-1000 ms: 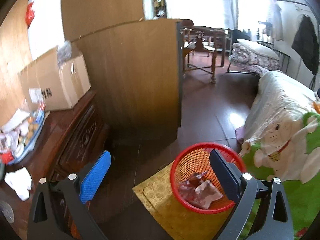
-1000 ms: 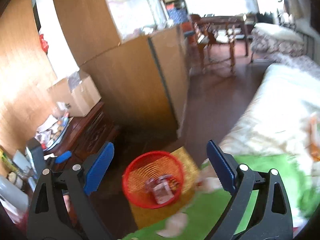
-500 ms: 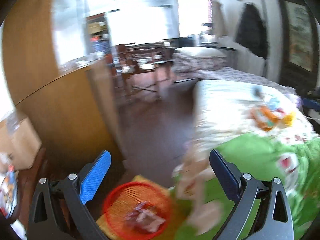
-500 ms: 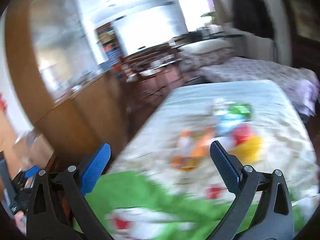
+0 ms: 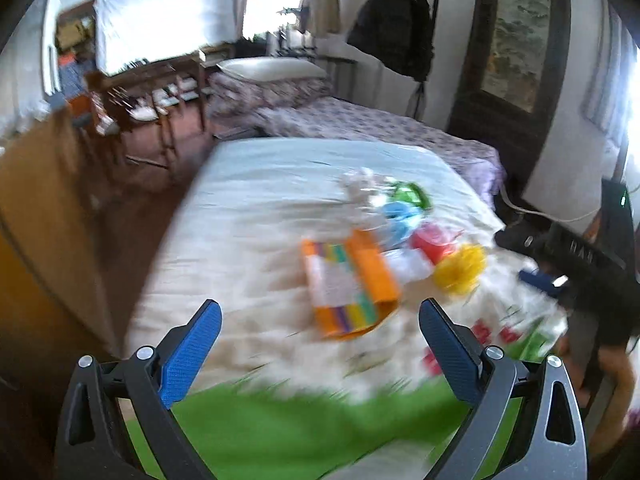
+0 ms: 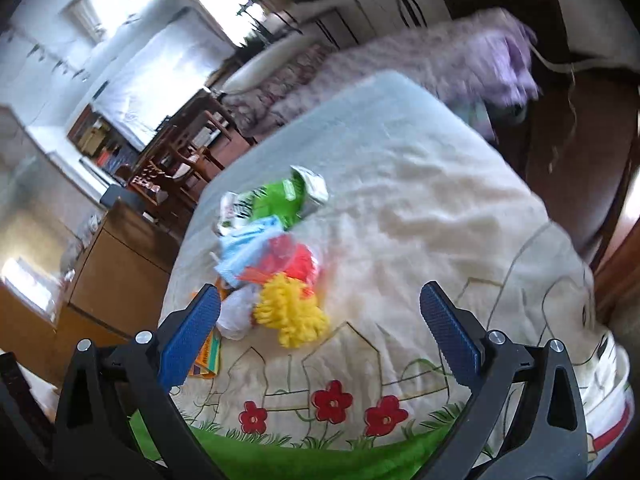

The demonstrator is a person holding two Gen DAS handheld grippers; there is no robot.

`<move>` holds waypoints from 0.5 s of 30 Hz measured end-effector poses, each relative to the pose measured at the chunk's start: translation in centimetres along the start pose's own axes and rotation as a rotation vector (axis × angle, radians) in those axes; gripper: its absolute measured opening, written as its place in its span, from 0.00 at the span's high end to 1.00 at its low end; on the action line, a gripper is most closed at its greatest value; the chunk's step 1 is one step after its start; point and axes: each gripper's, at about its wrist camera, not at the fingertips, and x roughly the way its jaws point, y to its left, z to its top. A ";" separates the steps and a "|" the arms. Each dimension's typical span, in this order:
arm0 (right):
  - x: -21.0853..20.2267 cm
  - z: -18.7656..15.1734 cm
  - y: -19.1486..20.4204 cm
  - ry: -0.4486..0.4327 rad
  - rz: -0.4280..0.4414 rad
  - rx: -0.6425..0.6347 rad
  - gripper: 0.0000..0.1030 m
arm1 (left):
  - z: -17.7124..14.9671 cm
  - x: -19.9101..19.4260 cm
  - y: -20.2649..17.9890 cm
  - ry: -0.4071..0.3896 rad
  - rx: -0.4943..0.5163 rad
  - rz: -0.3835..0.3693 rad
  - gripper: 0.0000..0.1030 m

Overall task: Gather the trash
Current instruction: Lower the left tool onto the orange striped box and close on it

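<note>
A pile of trash lies on the bed's white cover (image 5: 248, 208): an orange striped packet (image 5: 348, 284), a yellow fluffy piece (image 5: 460, 266), a red piece (image 5: 434, 240), a light blue wrapper (image 5: 400, 216) and a green wrapper (image 5: 408, 192). My left gripper (image 5: 318, 338) is open and empty, above the near part of the bed, short of the orange packet. In the right wrist view the yellow piece (image 6: 290, 314), red piece (image 6: 294, 258), blue wrapper (image 6: 248, 246) and green wrapper (image 6: 286, 198) lie ahead left. My right gripper (image 6: 320, 320) is open and empty above the bed.
The cover (image 6: 420, 240) has red flowers and a green band at its near edge. A second bed with a purple cover (image 5: 360, 124) stands behind. A wooden table and chairs (image 5: 148, 88) stand at the back left. A brown cabinet (image 5: 36, 208) is at the left. My right gripper's body (image 5: 576, 264) shows at the right.
Both grippers have swung from the red trash basket on the floor, up and right, to the bed with the trash pile. The basket has left both views. Both stay open.
</note>
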 end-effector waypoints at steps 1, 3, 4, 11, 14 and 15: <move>0.1 -0.2 -0.3 0.008 0.002 0.013 0.07 | 0.4 1.1 -0.4 0.017 -0.009 -0.030 0.06; 0.6 -0.4 -0.9 0.027 0.017 0.049 0.07 | 0.9 2.9 -1.0 0.048 -0.020 -0.076 0.06; 0.9 -0.3 -1.2 0.035 0.024 0.070 0.07 | 1.2 4.4 -1.4 0.077 -0.020 -0.102 0.06; 1.3 -0.9 -2.0 0.072 0.033 0.106 0.07 | 2.1 10.2 0.6 0.231 -0.126 -0.128 0.06; 1.2 -0.9 -2.2 0.077 0.043 0.126 0.07 | 1.8 10.8 3.6 0.261 -0.270 -0.199 0.06; 1.1 -1.0 -2.2 0.077 0.046 0.129 0.07 | 1.7 10.4 4.6 0.248 -0.308 -0.226 0.06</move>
